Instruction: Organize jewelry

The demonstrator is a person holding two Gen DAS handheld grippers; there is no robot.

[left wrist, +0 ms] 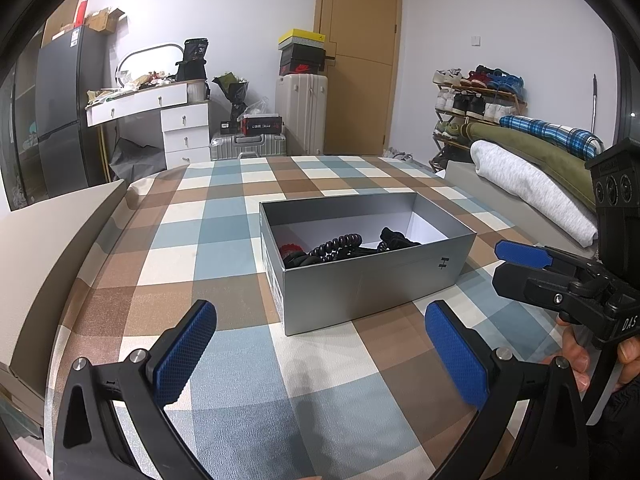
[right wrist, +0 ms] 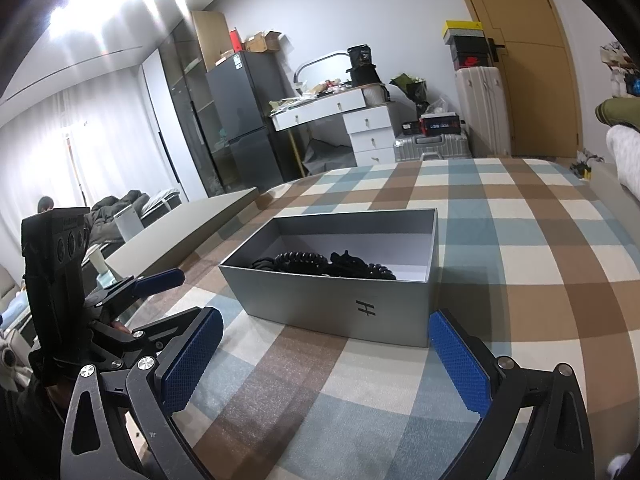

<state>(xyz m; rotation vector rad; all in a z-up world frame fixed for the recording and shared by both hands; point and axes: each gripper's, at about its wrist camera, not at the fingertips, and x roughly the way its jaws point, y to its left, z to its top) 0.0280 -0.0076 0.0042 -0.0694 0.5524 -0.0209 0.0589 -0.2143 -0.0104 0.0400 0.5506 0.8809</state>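
blue-padded left gripper [left wrist: 320, 356] and right gripper [right wrist: 326, 364] hovering level before box [right wrist: 332, 300], jaws spread wide, empty; "das" on right gripper; "h" mark on box.

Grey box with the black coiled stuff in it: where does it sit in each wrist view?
Left wrist view: grey box sits centre, slightly right, on the checked bedspread, beyond the open left hand-held gripper.
Right wrist view: grey box sits centre, just ahead of the open right hand-held gripper.
Shared landmark: the black H mark on the box's side wall.
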